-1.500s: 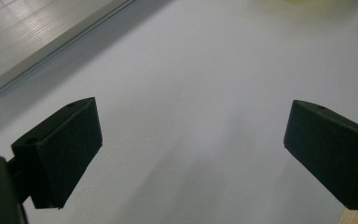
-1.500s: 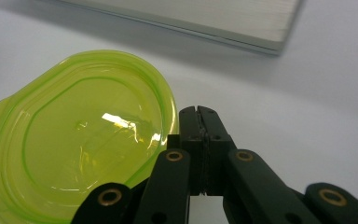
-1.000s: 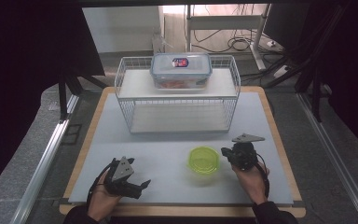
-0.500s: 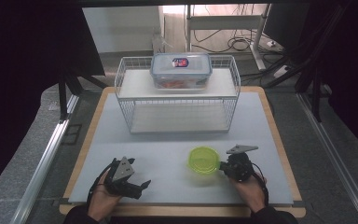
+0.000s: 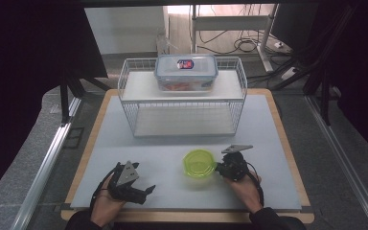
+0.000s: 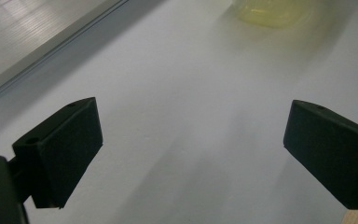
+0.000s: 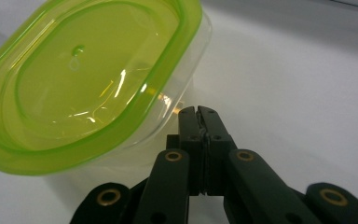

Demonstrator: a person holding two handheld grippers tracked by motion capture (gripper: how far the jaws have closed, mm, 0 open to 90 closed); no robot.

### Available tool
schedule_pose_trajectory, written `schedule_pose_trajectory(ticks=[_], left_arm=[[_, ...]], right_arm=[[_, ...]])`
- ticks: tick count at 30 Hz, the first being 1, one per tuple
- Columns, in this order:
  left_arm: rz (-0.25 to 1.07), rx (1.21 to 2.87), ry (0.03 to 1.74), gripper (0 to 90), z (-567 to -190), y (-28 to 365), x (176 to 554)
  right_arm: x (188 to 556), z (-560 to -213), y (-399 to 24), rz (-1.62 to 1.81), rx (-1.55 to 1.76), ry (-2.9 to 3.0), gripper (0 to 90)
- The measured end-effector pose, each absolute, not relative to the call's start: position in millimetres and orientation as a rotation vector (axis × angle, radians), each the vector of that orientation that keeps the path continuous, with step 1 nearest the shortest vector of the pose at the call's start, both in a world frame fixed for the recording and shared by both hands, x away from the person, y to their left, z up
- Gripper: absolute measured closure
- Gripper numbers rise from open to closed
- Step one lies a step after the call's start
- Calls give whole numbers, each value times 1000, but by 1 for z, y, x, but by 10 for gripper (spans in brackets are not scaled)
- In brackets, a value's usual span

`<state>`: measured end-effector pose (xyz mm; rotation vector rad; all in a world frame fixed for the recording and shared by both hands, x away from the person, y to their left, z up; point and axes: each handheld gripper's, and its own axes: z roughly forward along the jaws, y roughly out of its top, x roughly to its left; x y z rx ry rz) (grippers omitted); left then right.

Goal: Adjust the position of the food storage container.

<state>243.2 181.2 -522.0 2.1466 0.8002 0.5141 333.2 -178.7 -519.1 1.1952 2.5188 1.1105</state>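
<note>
A clear tub with a lime-green lid (image 5: pixel 199 163) stands on the near half of the grey mat (image 5: pixel 172 143). My right gripper (image 5: pixel 217 168) lies just right of it, shut, its tips at the tub's side wall. In the right gripper view the two jaws (image 7: pixel 198 112) are pressed together with nothing between them, right against the tub's clear wall (image 7: pixel 168 116). My left gripper (image 5: pixel 144 192) rests at the near left of the mat, open. Its jaws (image 6: pixel 191 149) stand wide apart over bare mat, with the tub (image 6: pixel 272 11) blurred far ahead.
A white wire rack (image 5: pixel 182 96) stands at the back of the mat. On its top shelf sits a clear lidded box (image 5: pixel 186 72) with something red inside. The mat lies on a wooden board (image 5: pixel 287 143); dark floor and cables surround the table.
My right gripper has come left and down to the tub's right side. The tub seems to have shifted slightly left. The left gripper has stayed put.
</note>
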Motion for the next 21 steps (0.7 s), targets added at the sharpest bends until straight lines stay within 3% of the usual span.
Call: schedule_pose_trajectory(ticks=[9, 14, 21], left_arm=[[514, 2151, 798, 43, -522, 181, 243], [513, 2155, 794, 43, -522, 181, 243], [516, 2159, 790, 43, -523, 181, 243]], right_arm=[[337, -524, -143, 1116, 1111, 2583, 887], [337, -524, -145, 1081, 1074, 2564, 852], [340, -512, -162, 1058, 1041, 2494, 681]])
